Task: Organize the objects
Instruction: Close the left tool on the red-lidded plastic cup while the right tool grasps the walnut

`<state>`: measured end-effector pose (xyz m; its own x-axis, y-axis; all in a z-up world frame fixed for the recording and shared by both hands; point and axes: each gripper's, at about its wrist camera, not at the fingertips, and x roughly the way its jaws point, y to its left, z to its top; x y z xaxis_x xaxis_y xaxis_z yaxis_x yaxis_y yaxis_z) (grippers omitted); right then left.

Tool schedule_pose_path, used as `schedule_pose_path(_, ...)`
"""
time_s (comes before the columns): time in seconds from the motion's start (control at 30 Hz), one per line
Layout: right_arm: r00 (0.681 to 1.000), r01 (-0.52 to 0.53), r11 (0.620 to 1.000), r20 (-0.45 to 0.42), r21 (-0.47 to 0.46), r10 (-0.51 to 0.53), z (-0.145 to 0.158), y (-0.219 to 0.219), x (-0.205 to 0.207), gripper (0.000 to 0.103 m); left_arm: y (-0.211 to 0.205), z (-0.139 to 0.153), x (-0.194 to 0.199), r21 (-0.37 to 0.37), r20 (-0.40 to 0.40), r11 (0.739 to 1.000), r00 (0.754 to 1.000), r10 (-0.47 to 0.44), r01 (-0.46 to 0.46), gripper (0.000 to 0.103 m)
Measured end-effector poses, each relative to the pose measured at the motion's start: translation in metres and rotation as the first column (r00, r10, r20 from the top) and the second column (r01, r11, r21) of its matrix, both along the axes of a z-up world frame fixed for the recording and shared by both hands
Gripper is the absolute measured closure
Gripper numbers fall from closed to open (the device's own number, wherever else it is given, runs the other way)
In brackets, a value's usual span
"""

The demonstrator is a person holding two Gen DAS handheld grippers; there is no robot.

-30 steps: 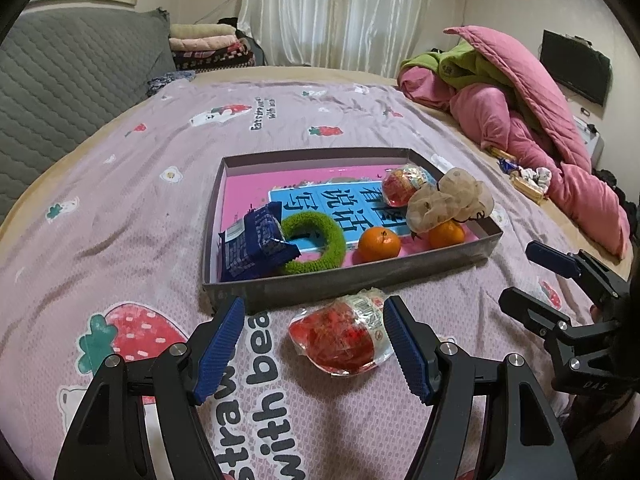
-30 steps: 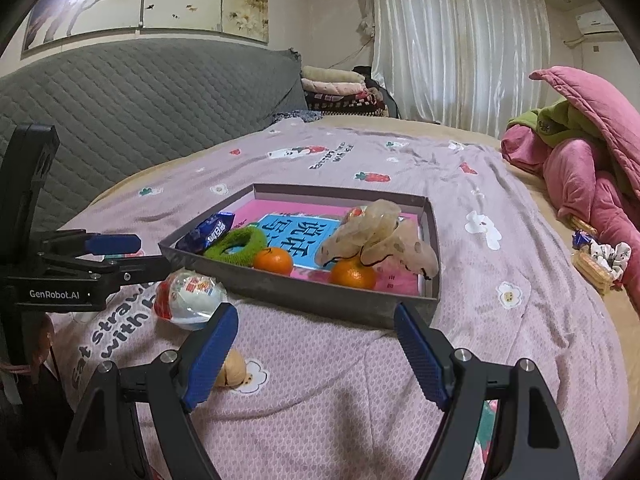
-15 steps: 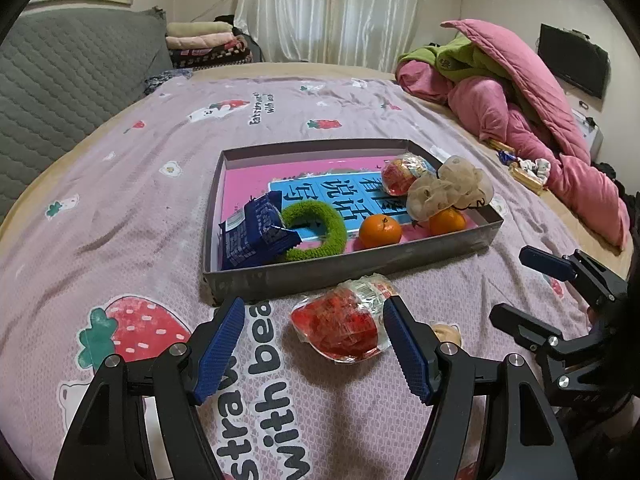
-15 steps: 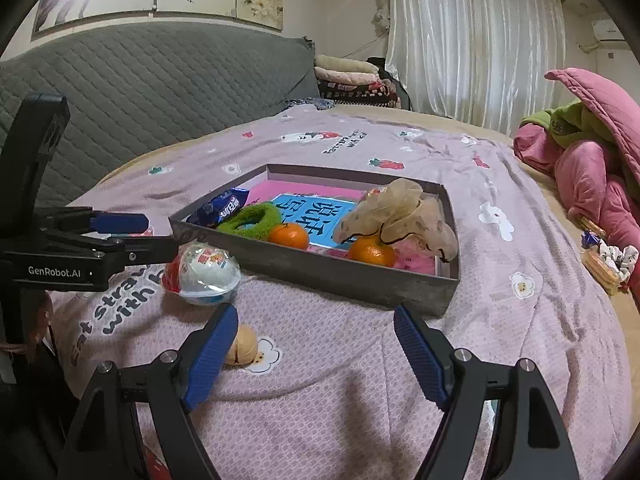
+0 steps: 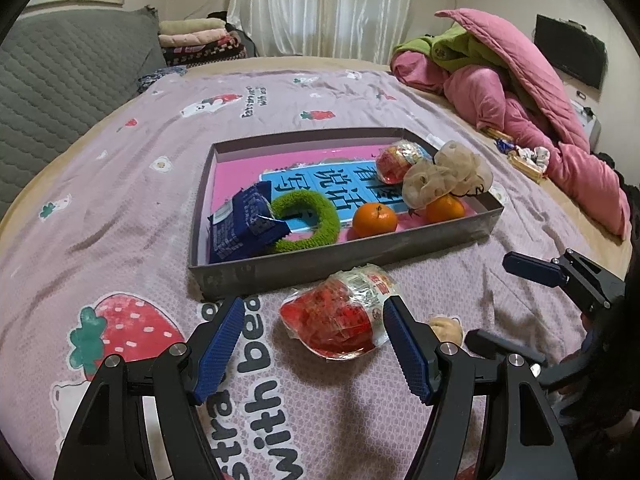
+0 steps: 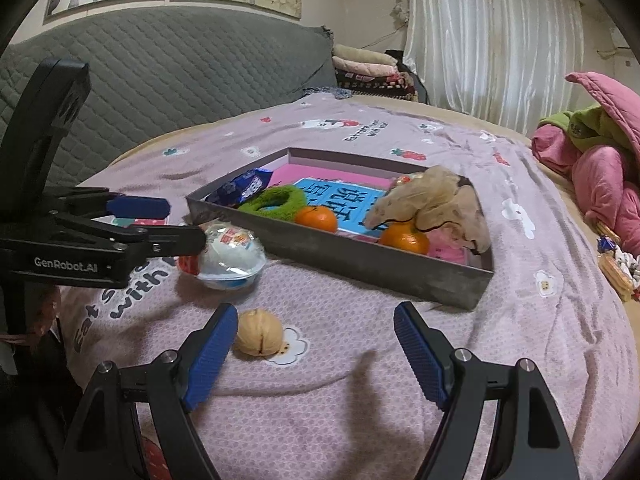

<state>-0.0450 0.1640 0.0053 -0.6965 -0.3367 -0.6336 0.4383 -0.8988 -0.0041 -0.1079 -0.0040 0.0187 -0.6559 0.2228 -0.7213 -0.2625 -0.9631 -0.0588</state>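
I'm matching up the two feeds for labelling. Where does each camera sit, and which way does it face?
Left wrist: on the left gripper, looking down along its open fingers at the jelly cup before the grey tray; right gripper at the right edge.
Right wrist: on the right gripper, facing the walnut and tray; left gripper enters from the left.
Shared: tray, jelly cup, walnut, bedsheet.

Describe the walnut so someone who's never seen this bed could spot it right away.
Find the grey tray on the pink bedspread. In front of its near wall lie two loose things: a clear packet and, nearer the right gripper, the walnut. It is the small, tan, wrinkled ball with a seam.
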Motion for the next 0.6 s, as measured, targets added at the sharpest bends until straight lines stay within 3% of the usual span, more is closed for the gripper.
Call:
schedule_pose_path(0.47, 0.996, -0.083, 0.994, 0.043, 0.072, 0.08, -0.023, -0.033, -0.005, 0.023, 0.014, -0.011, -0.011, -0.007, 0.02, 1.0, 1.0, -0.014, 0.014, 0.03)
schedule_pose_path(0.6, 0.995, -0.079, 0.994, 0.061, 0.076, 0.075, -0.028, -0.036, -0.009, 0.031, 0.017, -0.013, -0.013, -0.002, 0.024, 1.0, 0.999, -0.025, 0.025, 0.029)
